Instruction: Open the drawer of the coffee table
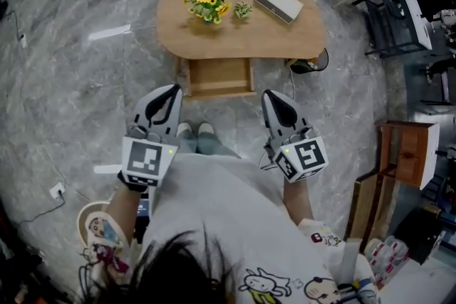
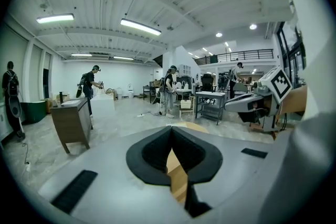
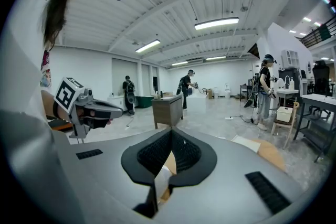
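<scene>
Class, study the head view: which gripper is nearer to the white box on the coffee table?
Right. The right gripper sits short of the table, almost directly in line with the white box; the left gripper is also short of the table but farther off to the box's left.

You have no text, brand or number that can be read in these views. The cube [image 1: 148, 161] on your left gripper [image 1: 169, 91] and the cube [image 1: 308, 156] on your right gripper [image 1: 271, 96] carry only black-and-white square patterns. The white box [image 1: 279, 1] on the coffee table [image 1: 214, 43] may bear print, but it is too small to tell.
</scene>
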